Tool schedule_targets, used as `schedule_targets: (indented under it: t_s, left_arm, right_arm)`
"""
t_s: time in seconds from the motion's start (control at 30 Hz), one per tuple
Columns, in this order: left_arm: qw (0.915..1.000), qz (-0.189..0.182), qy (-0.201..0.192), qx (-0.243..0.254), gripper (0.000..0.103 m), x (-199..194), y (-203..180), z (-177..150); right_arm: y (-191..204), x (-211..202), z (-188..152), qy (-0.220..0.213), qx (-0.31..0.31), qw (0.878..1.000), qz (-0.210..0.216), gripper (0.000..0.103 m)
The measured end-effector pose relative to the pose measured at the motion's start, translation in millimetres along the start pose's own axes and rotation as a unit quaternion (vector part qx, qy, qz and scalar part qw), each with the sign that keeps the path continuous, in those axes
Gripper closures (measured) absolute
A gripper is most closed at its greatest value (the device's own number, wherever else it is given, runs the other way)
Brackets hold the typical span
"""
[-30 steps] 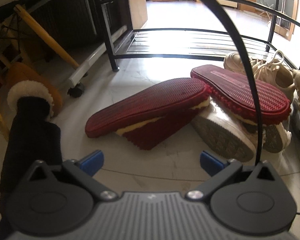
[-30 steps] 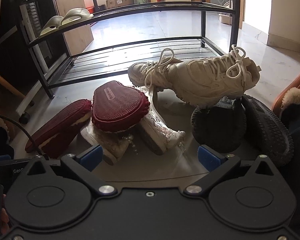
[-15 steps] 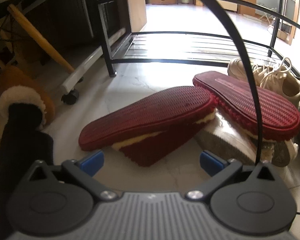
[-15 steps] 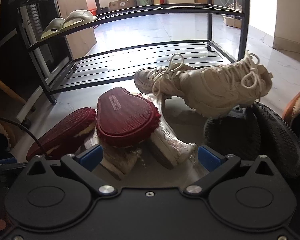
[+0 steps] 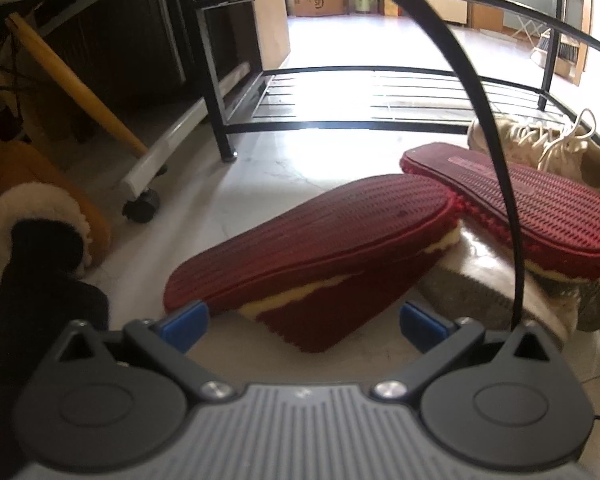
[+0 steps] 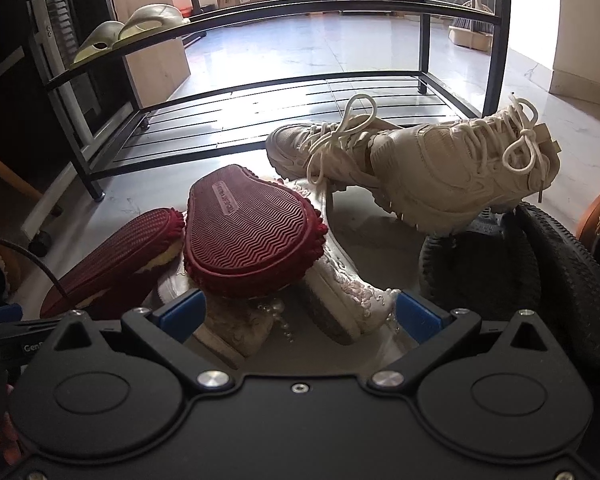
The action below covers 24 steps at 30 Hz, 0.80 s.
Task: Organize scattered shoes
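1. Both claws sit low over the floor with their blue pads spread wide and nothing between them: my left gripper [image 5: 304, 326] and my right gripper [image 6: 300, 318].
2. Just ahead of the left gripper I see a red slipper [image 5: 312, 248] tipped sole-up, its heel end close to the left pad.
3. Ahead and to the right of that claw, a second red slipper [image 5: 540, 204] lies sole-up, overlapping the toe of the first and resting on a white shoe [image 5: 496, 292].
4. Farther ahead stands the black metal shoe rack [image 5: 220, 92], its lower shelf bare of shoes in this view.
5. From the right gripper, that second slipper is directly ahead between the pads, lying on top of white beaded shoes [image 6: 340, 300].
6. Ahead and right of the right claw, a beige sneaker [image 6: 452, 164] rests tilted on a black shoe [image 6: 480, 264]; another beige sneaker [image 6: 300, 144] lies behind it.
7. On the rack's upper shelf, far ahead to the left, I see pale slippers [image 6: 128, 32].
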<state>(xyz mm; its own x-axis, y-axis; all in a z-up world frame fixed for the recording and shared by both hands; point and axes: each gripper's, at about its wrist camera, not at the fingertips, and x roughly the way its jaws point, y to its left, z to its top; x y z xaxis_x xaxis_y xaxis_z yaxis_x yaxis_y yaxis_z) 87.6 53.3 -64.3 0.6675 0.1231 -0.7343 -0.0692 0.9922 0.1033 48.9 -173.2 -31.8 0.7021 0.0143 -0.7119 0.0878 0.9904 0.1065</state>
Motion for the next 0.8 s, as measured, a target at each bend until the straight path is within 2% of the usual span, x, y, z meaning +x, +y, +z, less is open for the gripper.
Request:
schedule_targets:
  t_s: [0.33, 0.57, 0.8]
  left_arm:
    - [0.9998, -0.008, -0.016, -0.01, 0.0, -22.1, -3.1, 8.0]
    - [0.9991, -0.008, -0.042, -0.001, 0.0, -41.8, -9.9, 19.8]
    - [0.9987, -0.015, -0.049, 0.0, 0.0, -49.9, -12.6, 22.8]
  right_arm:
    - [22.6, -2.2, -17.2, 0.003, -0.014, 0.999, 0.049, 0.0]
    - [38.7, -3.9, -28.9, 0.005, -0.024, 0.996, 0.084, 0.0]
    - [62.1, -4.4, -26.1, -0.013, -0.045, 0.993, 0.111, 0.0]
